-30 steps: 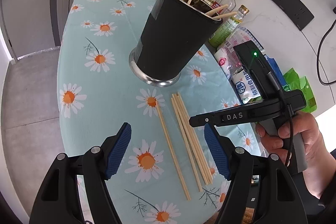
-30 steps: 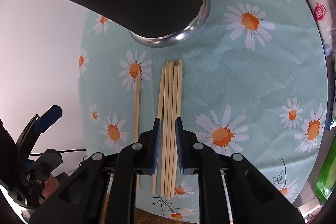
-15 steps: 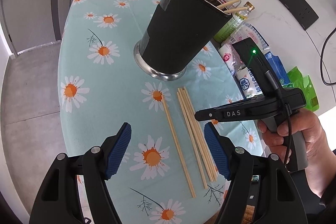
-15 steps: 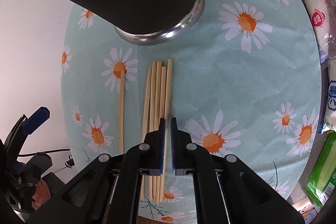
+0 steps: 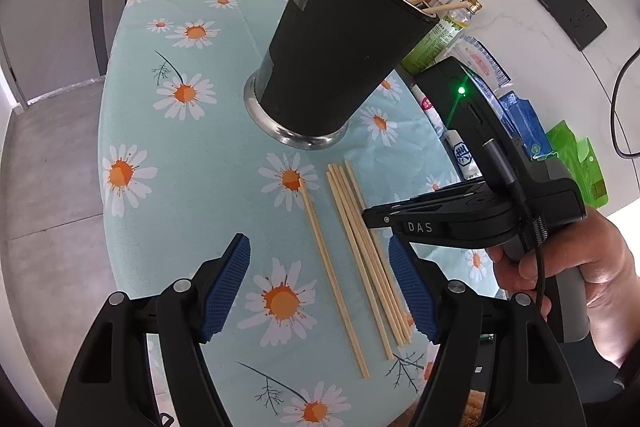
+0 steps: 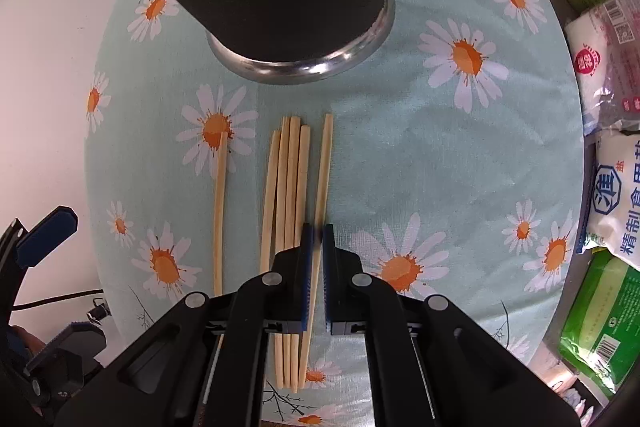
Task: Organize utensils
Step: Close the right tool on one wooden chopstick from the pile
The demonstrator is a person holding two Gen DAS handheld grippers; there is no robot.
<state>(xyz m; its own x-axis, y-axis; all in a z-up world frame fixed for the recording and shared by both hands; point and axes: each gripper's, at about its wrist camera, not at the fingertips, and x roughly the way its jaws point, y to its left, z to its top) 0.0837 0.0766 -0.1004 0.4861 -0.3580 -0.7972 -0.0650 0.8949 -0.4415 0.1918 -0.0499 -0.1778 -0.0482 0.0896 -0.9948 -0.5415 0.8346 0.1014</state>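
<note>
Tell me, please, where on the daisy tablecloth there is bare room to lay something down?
The cloth is bare left of the black cup and the lone chopstick. Another patch lies between the bundled chopsticks and the packets. Below the cup's base it is crowded.

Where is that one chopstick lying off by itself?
In the left wrist view the lone chopstick lies on the daisy tablecloth, left of the chopstick bundle, in front of the black cup.
</note>
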